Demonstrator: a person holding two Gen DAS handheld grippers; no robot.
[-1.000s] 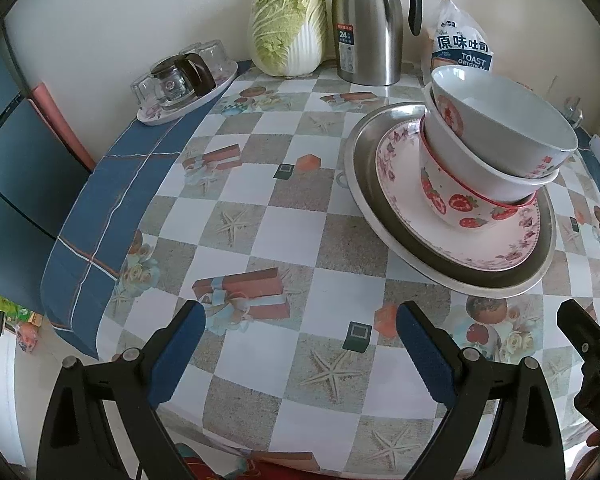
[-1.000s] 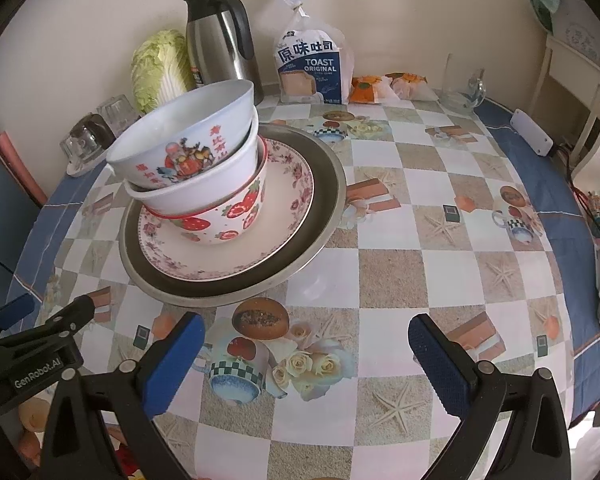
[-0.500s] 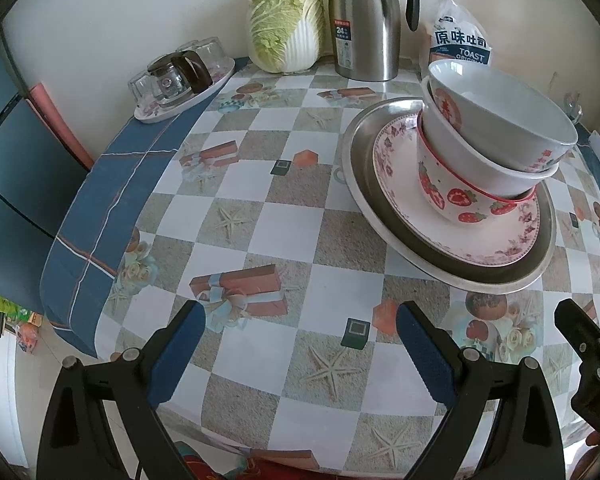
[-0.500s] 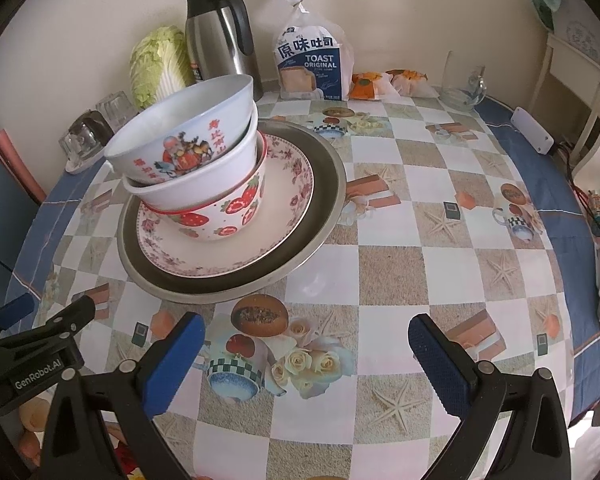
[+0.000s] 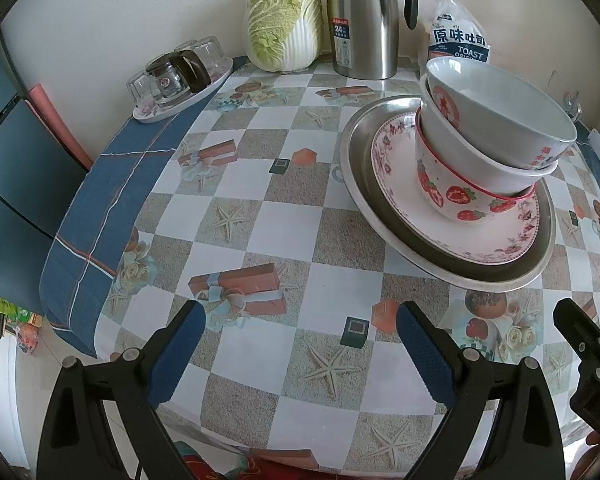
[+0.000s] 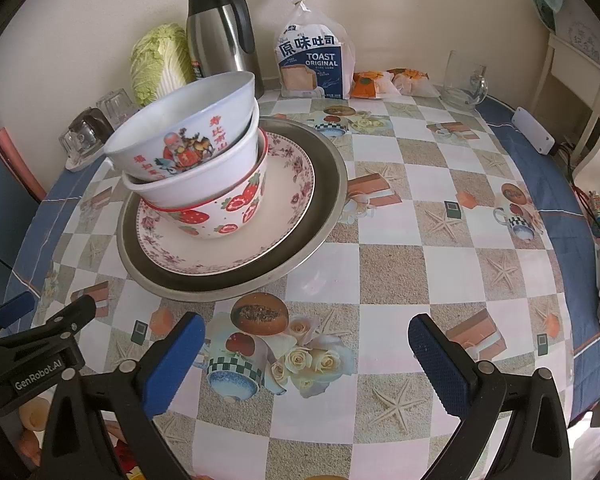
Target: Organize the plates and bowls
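One stack stands on the round table: a metal plate [image 5: 364,184] [image 6: 320,208] at the bottom, a floral plate [image 5: 500,240] [image 6: 276,216] on it, then a strawberry bowl [image 5: 452,196] [image 6: 228,212], a plain white bowl [image 5: 480,168] [image 6: 204,176] and a tilted white bowl with red print [image 5: 496,108] [image 6: 184,136] on top. My left gripper [image 5: 300,344] hovers open over the near table edge, left of the stack. Over the front edge, my right gripper [image 6: 306,356] is open and empty, below and right of the stack.
At the back stand a cabbage [image 5: 284,28], a steel thermos [image 5: 362,24], a toast bag [image 6: 312,60], orange snack packs [image 6: 388,82] and a glass mug [image 6: 462,78]. A tray of glasses [image 5: 180,80] sits back left. A white chair [image 6: 580,92] is right.
Both grippers have drifted slightly; the stack sits a little lower and nearer in the left view. Neither gripper has opened, shut or taken anything.
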